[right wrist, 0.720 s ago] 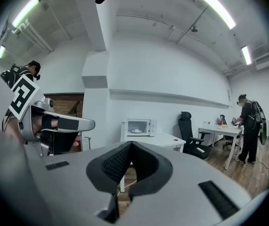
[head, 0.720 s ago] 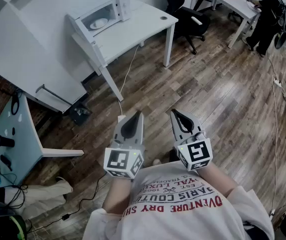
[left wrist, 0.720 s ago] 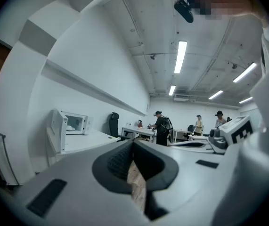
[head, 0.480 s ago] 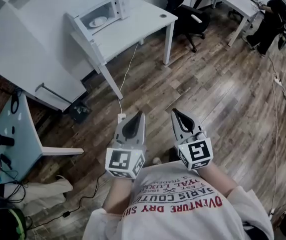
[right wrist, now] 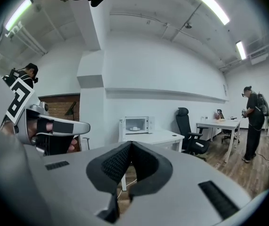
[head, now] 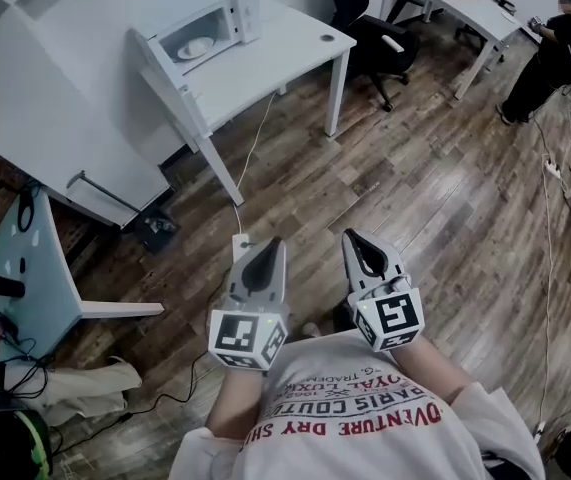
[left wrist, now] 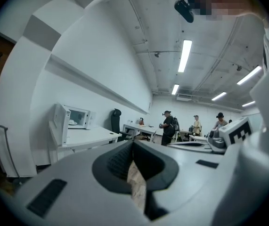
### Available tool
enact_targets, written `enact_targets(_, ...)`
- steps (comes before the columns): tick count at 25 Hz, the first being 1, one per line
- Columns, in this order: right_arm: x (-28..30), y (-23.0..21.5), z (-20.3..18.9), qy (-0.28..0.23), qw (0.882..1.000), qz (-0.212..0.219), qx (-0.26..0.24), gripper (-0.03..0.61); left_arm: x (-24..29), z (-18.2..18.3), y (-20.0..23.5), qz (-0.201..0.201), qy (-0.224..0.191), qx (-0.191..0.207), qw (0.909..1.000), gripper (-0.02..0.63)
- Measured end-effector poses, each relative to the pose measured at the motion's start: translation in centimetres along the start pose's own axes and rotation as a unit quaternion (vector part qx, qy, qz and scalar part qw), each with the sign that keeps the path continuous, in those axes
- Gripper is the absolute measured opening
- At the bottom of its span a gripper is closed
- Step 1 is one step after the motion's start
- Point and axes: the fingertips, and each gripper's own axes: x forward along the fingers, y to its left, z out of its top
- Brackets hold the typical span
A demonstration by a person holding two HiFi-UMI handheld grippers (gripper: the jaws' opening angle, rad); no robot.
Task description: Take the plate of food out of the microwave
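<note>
Head view: microwave (head: 205, 30) open, well apart from both grippers.
Jaws: left gripper (head: 270, 244), right gripper (head: 357, 236) both pressed together, empty.
Advice: approach first; keep plate (head: 197, 45) level.

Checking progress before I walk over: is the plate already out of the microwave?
No, the plate sits inside the open microwave on the white table in the head view.

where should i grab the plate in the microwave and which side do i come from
Probably the front rim of the plate, coming in level and straight through the open front of the microwave. The plate lies flat inside, closed in at the back, sides and top, so only that edge is reachable. The door stands swung out on the left, so favour the right.
</note>
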Motion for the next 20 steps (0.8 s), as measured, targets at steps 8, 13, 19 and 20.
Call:
enact_targets(8,5.2,-2.1,0.0,0.003,1.000,0.029,0.010,0.005,4.0,0.1,2.1,0.017,0.006,-0.016,0.9997,0.008)
enact_targets(13,10.7,-4.8,1.0,0.006,0.998,0.064,0.012,0.005,8.7,1.0,4.7,0.052,0.009,-0.017,0.9985,0.008)
enact_targets(19,17.6,-10.2,3.5,0.008,0.995,0.102,0.001,0.003,16.4,3.5,7.0,0.087,0.002,-0.022,0.9960,0.008)
enact_targets(20,18.7,-11.2,3.8,0.008,0.994,0.108,-0.002,0.004,17.8,3.9,7.3,0.094,0.000,-0.024,0.9953,0.008)
